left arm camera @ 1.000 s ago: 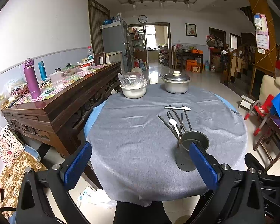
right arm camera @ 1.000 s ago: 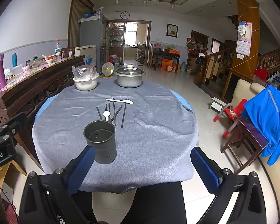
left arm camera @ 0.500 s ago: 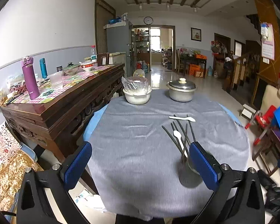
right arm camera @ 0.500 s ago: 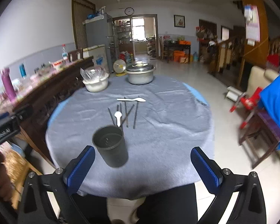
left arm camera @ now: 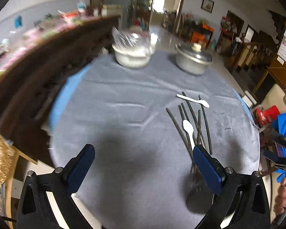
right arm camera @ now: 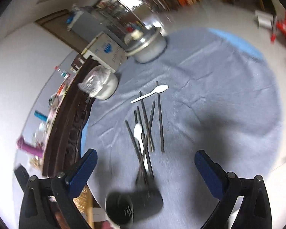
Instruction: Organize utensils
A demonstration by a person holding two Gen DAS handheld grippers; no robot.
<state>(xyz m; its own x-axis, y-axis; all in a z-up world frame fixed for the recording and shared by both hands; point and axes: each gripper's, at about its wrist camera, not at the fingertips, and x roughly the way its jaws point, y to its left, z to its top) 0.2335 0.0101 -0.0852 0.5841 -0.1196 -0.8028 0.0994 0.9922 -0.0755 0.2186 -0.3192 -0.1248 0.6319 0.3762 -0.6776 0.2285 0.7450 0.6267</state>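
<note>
Left gripper: the left gripper point(left arm camera: 143, 164) hung over the near part of the round table, its blue fingers point(left arm camera: 82, 162) spread wide and holding nothing.
Right gripper: the right gripper point(right arm camera: 144, 167) also stood spread and empty, tilted hard to one side above the utensils.
Utensils: dark chopsticks point(right arm camera: 148, 126) lay crossed in a loose heap at mid-table, one white spoon point(right arm camera: 140, 139) on top of them and a second white spoon point(right arm camera: 150, 93) just beyond, all on the grey cloth point(left arm camera: 114, 114).
Holder: the dark utensil cup point(right arm camera: 131, 206) sat at the near edge, just this side of the heap; in the left view it was mostly hidden behind the right finger.
Risk, cup: likely the worst hazard. It stood close to the table edge and under both grippers, so a careless sweep could tip it or push it off.
Risk, heap: the sticks overlapped, so pinching one would probably drag or roll its neighbours; thin round sticks may slip from flat pads.
Risk, view: both pictures were smeared by motion, so aiming now would be unreliable.
Risk, cloth: wrinkles could catch a fingertip and tug everything.
Edges: a wooden sideboard point(left arm camera: 38, 76) crowded the left rim.
Open room: bare cloth lay left and right of the heap; a covered bowl point(left arm camera: 132, 55) and a lidded pot point(left arm camera: 192, 61) stood far, well apart from the work.
</note>
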